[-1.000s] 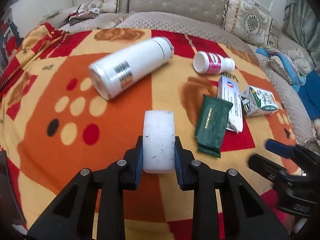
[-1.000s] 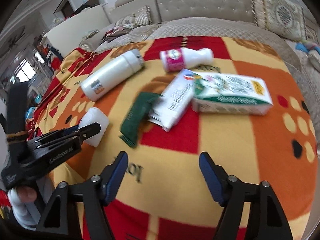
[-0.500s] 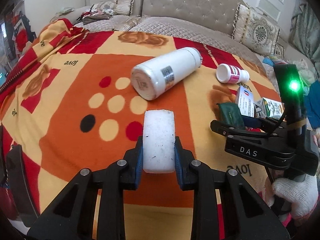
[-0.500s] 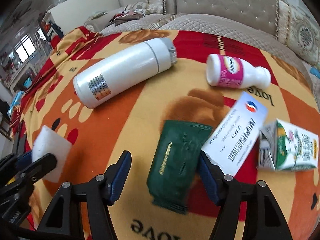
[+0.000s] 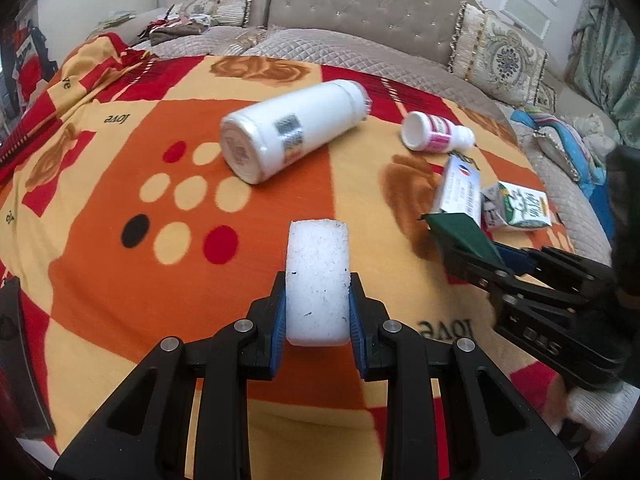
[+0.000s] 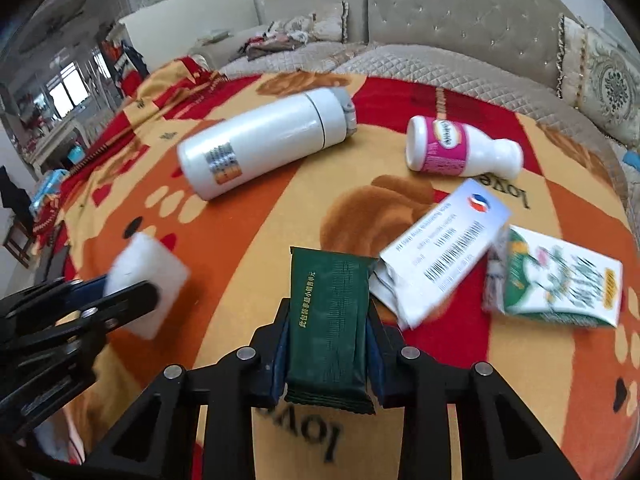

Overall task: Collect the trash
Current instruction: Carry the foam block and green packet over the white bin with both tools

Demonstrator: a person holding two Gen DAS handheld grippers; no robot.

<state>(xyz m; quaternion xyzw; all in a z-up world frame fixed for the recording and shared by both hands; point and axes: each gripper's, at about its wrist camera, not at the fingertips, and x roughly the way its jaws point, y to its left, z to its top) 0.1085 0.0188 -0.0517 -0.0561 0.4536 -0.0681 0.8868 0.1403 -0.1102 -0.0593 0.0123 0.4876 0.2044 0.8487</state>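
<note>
My left gripper point(image 5: 318, 312) is shut on a white foam block point(image 5: 317, 276) and holds it just above the orange patterned blanket point(image 5: 120, 280). My right gripper point(image 6: 328, 344) is shut on a dark green snack packet point(image 6: 329, 320); it shows at the right of the left wrist view point(image 5: 464, 236). On the blanket lie a large white flask point(image 6: 264, 140), a small white bottle with a pink label point(image 6: 456, 148), a white medicine box point(image 6: 444, 248) and a green-and-white drink carton point(image 6: 556, 280).
A beige tufted sofa point(image 5: 360, 8) with patterned cushions point(image 5: 500, 56) runs behind the blanket. Folded cloths point(image 5: 560, 136) lie at the right edge. A dark object point(image 5: 20, 360) stands at the lower left of the left wrist view.
My right gripper moved in over the green packet and shut on it. My left gripper kept hold of the foam block and shifted left and back.
</note>
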